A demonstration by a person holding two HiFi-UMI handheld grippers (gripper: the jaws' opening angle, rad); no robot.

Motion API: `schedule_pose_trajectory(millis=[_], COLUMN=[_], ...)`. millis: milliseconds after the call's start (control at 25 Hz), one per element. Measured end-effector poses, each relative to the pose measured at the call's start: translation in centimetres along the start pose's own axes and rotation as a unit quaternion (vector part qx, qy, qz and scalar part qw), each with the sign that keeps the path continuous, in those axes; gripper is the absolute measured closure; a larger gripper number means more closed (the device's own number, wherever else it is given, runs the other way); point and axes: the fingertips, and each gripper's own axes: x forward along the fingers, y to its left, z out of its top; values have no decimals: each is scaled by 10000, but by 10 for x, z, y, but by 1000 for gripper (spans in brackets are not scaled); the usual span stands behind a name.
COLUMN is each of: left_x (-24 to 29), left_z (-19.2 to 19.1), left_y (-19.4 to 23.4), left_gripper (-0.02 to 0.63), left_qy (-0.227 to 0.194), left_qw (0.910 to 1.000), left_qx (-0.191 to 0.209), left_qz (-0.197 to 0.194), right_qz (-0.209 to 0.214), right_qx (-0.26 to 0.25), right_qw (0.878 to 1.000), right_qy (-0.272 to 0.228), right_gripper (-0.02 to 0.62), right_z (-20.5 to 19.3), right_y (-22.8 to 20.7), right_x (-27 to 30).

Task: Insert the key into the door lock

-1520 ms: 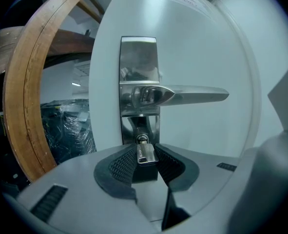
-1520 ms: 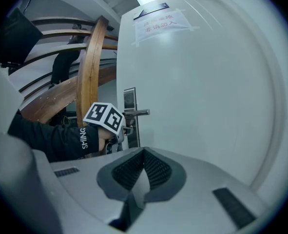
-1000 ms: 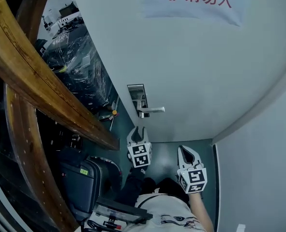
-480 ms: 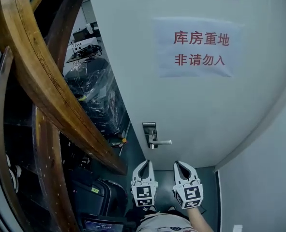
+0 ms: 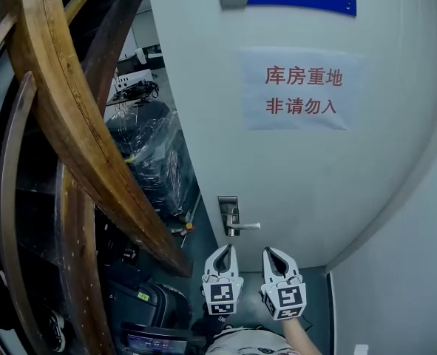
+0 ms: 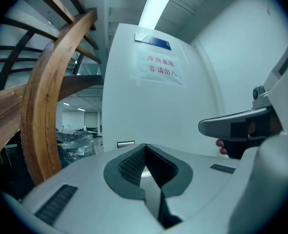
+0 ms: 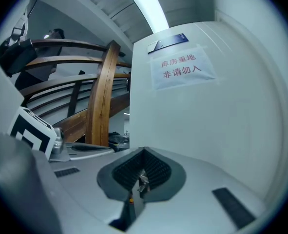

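At the left of the head view a curved wooden handrail [image 5: 70,124] sweeps down past plastic-wrapped goods [image 5: 148,154] stacked behind the door's edge. The white door [image 5: 292,191] fills the middle and right, with a paper notice [image 5: 299,89] in red print high on it. Its lock plate [image 5: 228,207] sits low near the left edge, the lever handle [image 5: 246,226] jutting right.

Both grippers are held level at the bottom centre, just below the handle and apart from the door, probably lined up for an approach to the lock. The left gripper [image 5: 221,254] has its jaws pressed together with nothing between them; it looks like a spare hand, perhaps for the handle. The right gripper [image 5: 276,257] is pinched on the key [image 7: 141,179], a small metal piece clamped between its ribbed pads, pointing toward the door and not yet at the lock.
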Motion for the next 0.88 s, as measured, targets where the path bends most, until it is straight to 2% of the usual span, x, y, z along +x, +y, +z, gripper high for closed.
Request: schedule_pose_trajectory(millis=[200,880], left_x=[2,11], left_z=[6,5], left_y=[-1,11], left_gripper=[601,601], left_qy=[-68,-19], left_qw=[10000,10000], left_qx=[10,-2], left_qz=[-19,41], right_qz=[79,80], right_qx=[-138,-57], right_qw=[9999,9999], right_qy=[-1,48], right_gripper=[590,589], right_z=[0,-4], right_y=[3,1], right_x=[1,19])
